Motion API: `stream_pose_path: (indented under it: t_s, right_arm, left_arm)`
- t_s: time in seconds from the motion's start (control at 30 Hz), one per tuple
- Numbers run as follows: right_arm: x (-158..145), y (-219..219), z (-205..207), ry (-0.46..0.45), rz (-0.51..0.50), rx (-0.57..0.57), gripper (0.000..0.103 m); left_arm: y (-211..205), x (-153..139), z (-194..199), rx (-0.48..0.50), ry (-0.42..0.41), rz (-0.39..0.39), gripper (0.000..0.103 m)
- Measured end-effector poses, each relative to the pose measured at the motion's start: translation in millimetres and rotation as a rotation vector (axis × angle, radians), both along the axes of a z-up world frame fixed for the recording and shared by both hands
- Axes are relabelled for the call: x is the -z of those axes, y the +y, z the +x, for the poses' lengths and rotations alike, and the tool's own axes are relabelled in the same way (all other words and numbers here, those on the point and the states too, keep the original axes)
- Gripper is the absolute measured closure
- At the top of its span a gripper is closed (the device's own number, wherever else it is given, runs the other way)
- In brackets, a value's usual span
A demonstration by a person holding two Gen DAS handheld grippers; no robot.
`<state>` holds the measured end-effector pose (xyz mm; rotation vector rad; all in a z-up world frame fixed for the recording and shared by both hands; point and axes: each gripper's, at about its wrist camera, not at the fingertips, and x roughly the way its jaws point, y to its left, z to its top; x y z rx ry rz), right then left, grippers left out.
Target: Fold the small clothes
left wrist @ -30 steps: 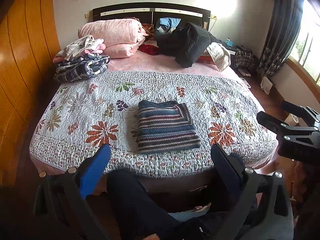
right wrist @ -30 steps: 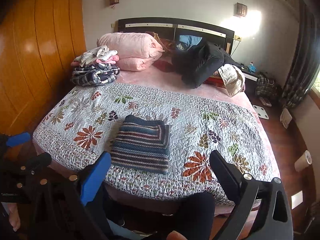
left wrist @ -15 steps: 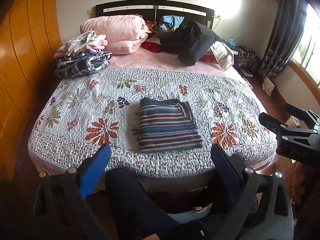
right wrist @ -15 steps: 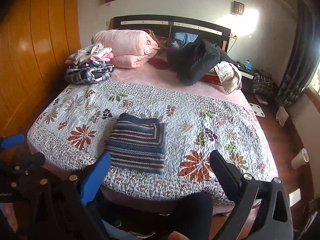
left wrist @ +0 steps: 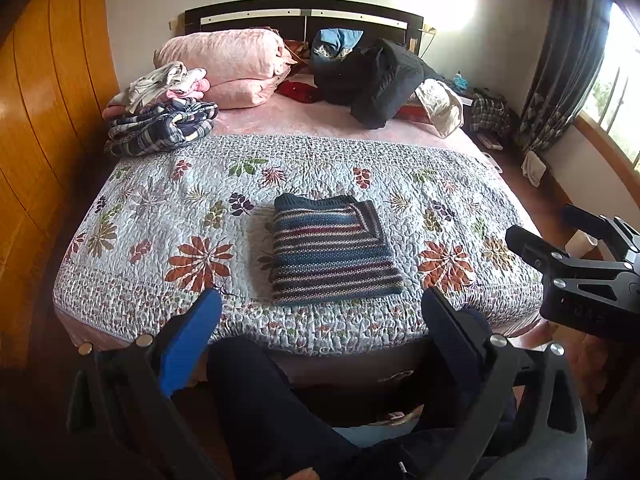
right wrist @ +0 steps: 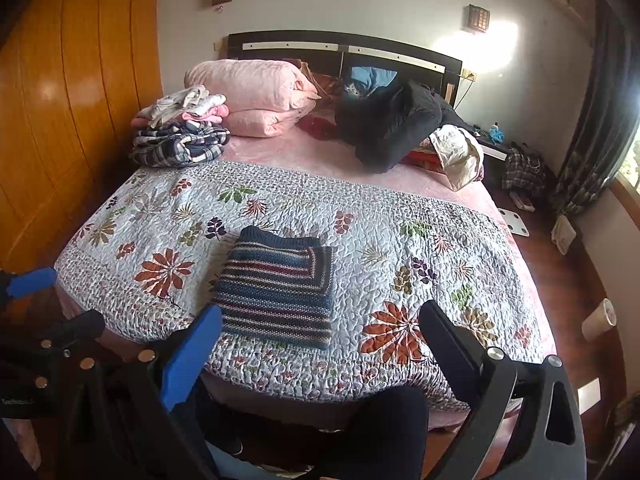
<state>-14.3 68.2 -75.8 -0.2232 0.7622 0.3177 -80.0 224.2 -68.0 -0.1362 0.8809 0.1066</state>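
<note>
Both views have drifted slightly; nothing on the floral quilt (left wrist: 132,216) shifted. Folded striped sweater (left wrist: 332,254) lies near its front edge, at twelve o'clock from my left gripper (left wrist: 320,320). Right gripper (right wrist: 320,336) and left gape empty: fold looks finished.

Left wrist view: off the foot of the bed (left wrist: 360,336), facing the headboard (left wrist: 304,16), set well back, the striped sweater (left wrist: 332,252) ahead between its fingers. Right wrist view: same facing, similar standoff, sweater (right wrist: 276,292) ahead toward its blue finger. Shared: whole bed, headboard (right wrist: 340,50), each other's gripper at frame edge.
</note>
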Motion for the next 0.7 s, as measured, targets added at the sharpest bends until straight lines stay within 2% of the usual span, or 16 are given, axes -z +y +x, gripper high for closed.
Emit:
stream_pose_path:
  t_s: [0.7]
  right_arm:
    - [-0.5,17.4,-2.7,0.035,-0.014,-0.053,0.004]
  left_arm:
    - [5.7,-7.5,2.1,-0.010,0.001,0.010,0.004]
